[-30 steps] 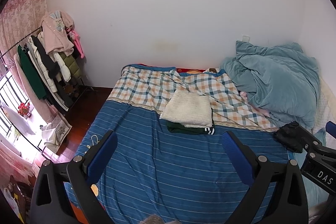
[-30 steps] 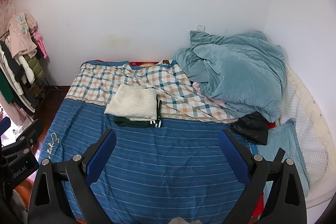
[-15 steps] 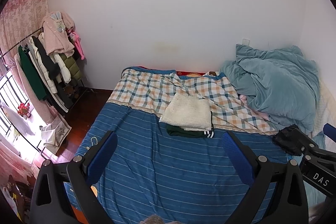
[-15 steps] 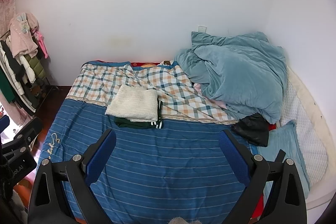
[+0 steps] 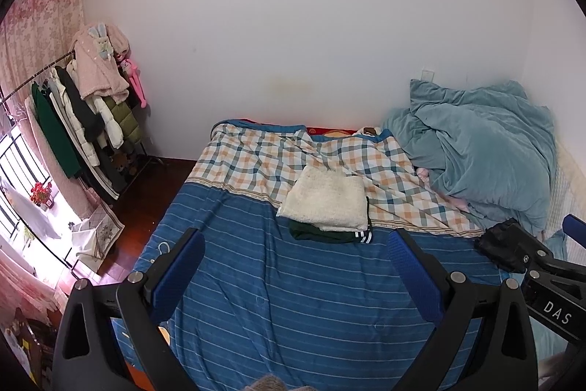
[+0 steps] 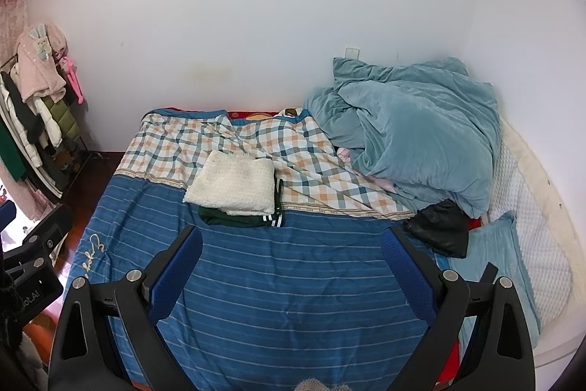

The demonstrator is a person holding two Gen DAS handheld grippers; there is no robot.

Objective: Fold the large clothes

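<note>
Left wrist view: the left gripper hangs over the bed, its blue fingers spread wide with nothing between them. Right wrist view shows the right gripper spread equally wide and empty above the same blue striped cover. Just beyond both fingertip pairs lies a folded cream garment stacked on a folded dark green garment. Right of the right fingers sits a crumpled black garment. Farther off, a teal duvet is heaped against the wall. Far left stands a clothes rack.
</note>
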